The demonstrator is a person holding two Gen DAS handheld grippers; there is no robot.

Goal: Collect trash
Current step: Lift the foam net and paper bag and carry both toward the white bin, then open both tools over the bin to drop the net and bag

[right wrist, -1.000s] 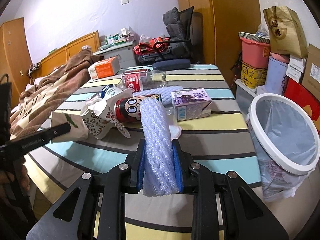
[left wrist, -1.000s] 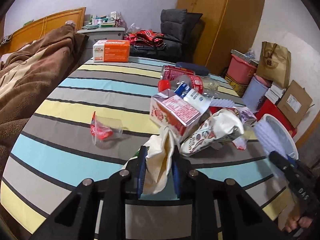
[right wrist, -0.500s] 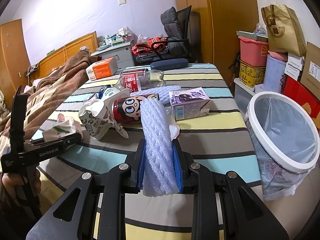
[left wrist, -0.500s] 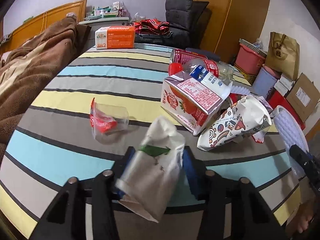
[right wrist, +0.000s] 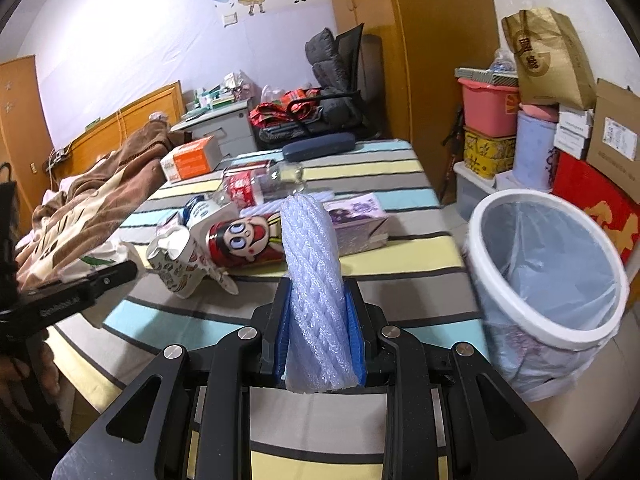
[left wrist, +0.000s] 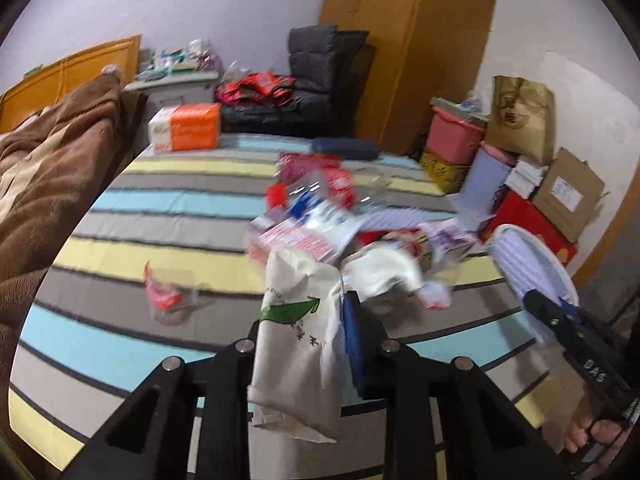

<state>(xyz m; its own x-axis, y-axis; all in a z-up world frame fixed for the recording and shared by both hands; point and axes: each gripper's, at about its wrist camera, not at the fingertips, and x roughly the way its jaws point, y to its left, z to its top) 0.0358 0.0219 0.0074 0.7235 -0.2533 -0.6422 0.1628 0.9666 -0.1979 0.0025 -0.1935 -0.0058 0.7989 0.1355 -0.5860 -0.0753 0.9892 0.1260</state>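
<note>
My left gripper (left wrist: 304, 320) has its jaws closing on a crumpled white paper bag (left wrist: 296, 344) with a green arrow print, and the blue pads press its sides above the striped table (left wrist: 152, 208). In the right wrist view this gripper (right wrist: 86, 282) and the bag (right wrist: 96, 258) sit at the left edge. My right gripper (right wrist: 316, 292) is shut on a white foam net sleeve (right wrist: 314, 248) that stands up between its pads. The lined white bin (right wrist: 516, 195) stands off the table's right side, just right of that gripper.
Trash lies mid-table: a red cartoon can (right wrist: 244, 240), a crushed paper cup (right wrist: 176, 260), a purple carton (right wrist: 360, 220), a plastic bottle (right wrist: 260, 184) and a clear wrapper (left wrist: 168, 296). An orange box (right wrist: 192, 160) sits at the back. Boxes and bags (right wrist: 560, 60) are stacked behind the bin.
The left jaws widened around the paper bag half a second ago and have closed on it again, and the gripper has risen. The right gripper shifted slightly, still gripping the foam net.
</note>
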